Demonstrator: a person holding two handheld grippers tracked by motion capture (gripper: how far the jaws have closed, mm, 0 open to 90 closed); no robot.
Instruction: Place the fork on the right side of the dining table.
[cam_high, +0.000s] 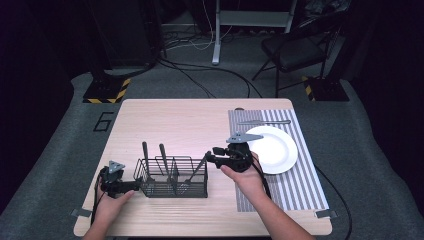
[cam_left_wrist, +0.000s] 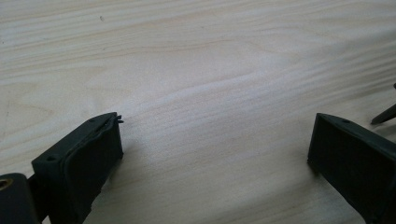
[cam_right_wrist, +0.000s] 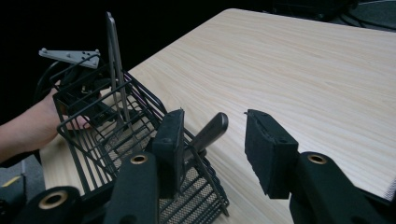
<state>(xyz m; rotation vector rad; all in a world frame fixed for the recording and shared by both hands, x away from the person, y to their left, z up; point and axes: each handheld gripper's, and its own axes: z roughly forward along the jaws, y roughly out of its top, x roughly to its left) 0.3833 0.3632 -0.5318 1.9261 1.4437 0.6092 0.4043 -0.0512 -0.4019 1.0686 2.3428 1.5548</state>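
A black wire cutlery basket stands on the wooden table with dark-handled utensils in it. Two handles stand upright and a third handle leans out to the right. My right gripper is open at that leaning handle, which lies between the jaws, close to the left one. My left gripper sits at the basket's left end. In the left gripper view, it is open over bare wood with nothing between its jaws.
A white plate lies on a grey striped placemat at the right, with a metal utensil above it. In the right gripper view the left gripper and hand sit beyond the basket. A folding chair stands past the table.
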